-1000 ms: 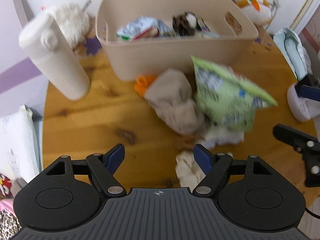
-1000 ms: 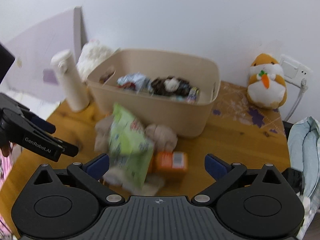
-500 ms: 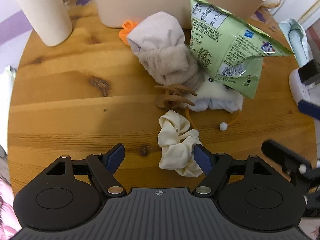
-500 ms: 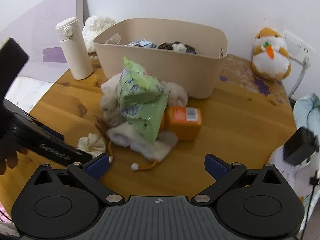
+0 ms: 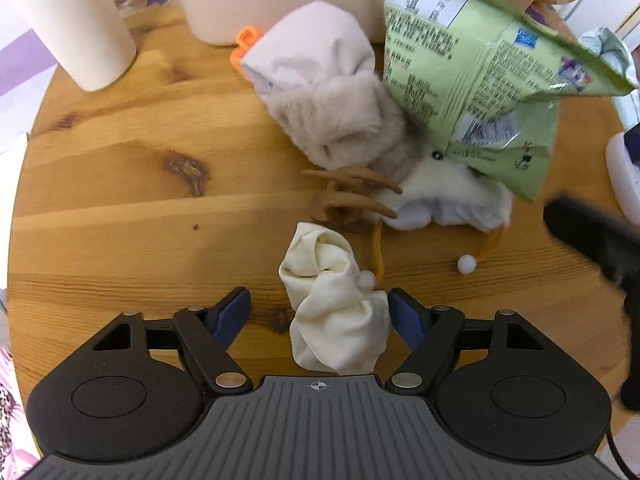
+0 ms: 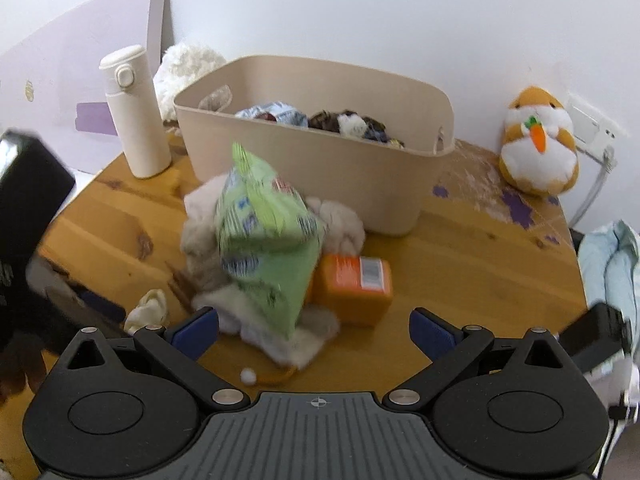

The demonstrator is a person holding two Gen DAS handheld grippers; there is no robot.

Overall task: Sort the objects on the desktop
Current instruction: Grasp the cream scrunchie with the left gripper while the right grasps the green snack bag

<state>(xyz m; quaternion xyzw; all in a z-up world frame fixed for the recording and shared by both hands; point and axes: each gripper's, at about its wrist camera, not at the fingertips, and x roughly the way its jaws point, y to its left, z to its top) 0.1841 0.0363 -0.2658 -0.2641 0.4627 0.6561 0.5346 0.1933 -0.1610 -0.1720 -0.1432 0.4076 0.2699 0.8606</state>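
A cream fabric scrunchie point(image 5: 334, 304) lies on the round wooden table between the open jaws of my left gripper point(image 5: 320, 312); its right side touches the right pad. Beyond it lie a brown hair claw point(image 5: 348, 196), a furry beige-and-white plush piece point(image 5: 332, 100) and a green snack bag point(image 5: 468, 76) leaning on the pile. My right gripper point(image 6: 314, 334) is open and empty, in front of the green bag point(image 6: 268, 240) and an orange box point(image 6: 352, 284). The beige bin point(image 6: 320, 160) holds several items.
A white bottle point(image 6: 134, 112) stands left of the bin. A hamster plush point(image 6: 538, 142) sits at the far right by a wall socket. A white fluffy object point(image 6: 186, 72) is behind the bin. Light blue cloth point(image 6: 614, 264) lies off the table's right edge.
My left gripper has dropped low and forward so the scrunchie now sits between its jaws. The green bag has come to rest on the plush pile. My right gripper moved slightly closer.
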